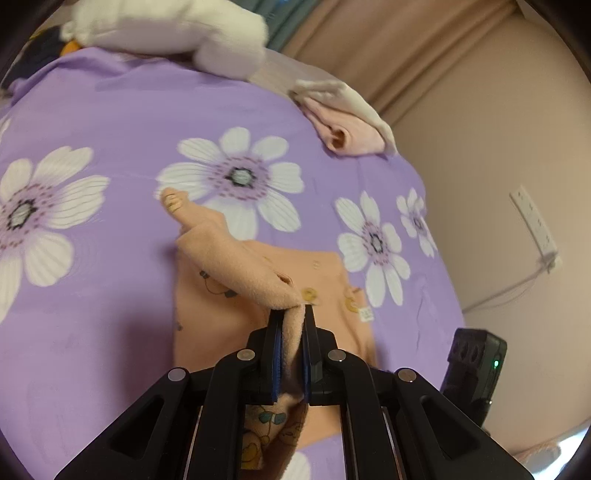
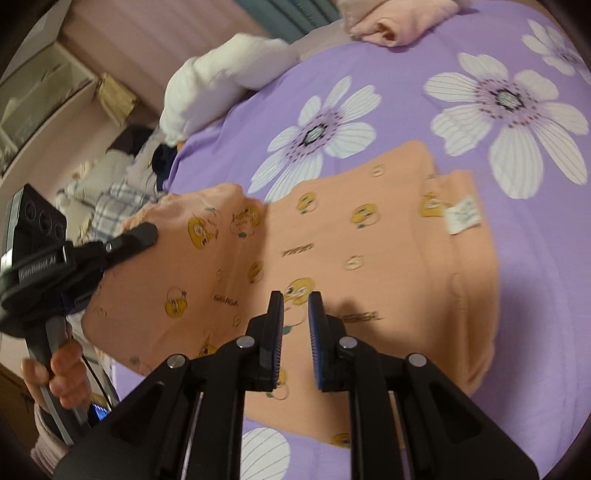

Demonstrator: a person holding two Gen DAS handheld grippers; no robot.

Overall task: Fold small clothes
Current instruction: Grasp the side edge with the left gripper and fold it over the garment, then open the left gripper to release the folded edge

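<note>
A peach baby garment [image 2: 369,258] printed with yellow cartoon faces lies on the purple flowered bedsheet [image 2: 535,295]. My left gripper [image 1: 294,312] is shut on a fold of its edge and holds that part [image 1: 229,258] lifted and drawn over the flat rest of the peach garment [image 1: 207,332]. In the right wrist view, the left gripper [image 2: 147,230] pinches the garment's raised left side, held by a hand [image 2: 62,373]. My right gripper [image 2: 296,299] hovers over the middle of the garment, its jaws slightly apart with nothing between them. A white label [image 2: 463,218] shows near the garment's far end.
A folded pink and white pile [image 1: 347,133] lies at the sheet's far edge, beside a white bundle [image 1: 166,26]. A power strip [image 1: 532,221] hangs on the wall to the right. Checked and dark clothes [image 2: 118,192] are heaped beyond the bed's left side.
</note>
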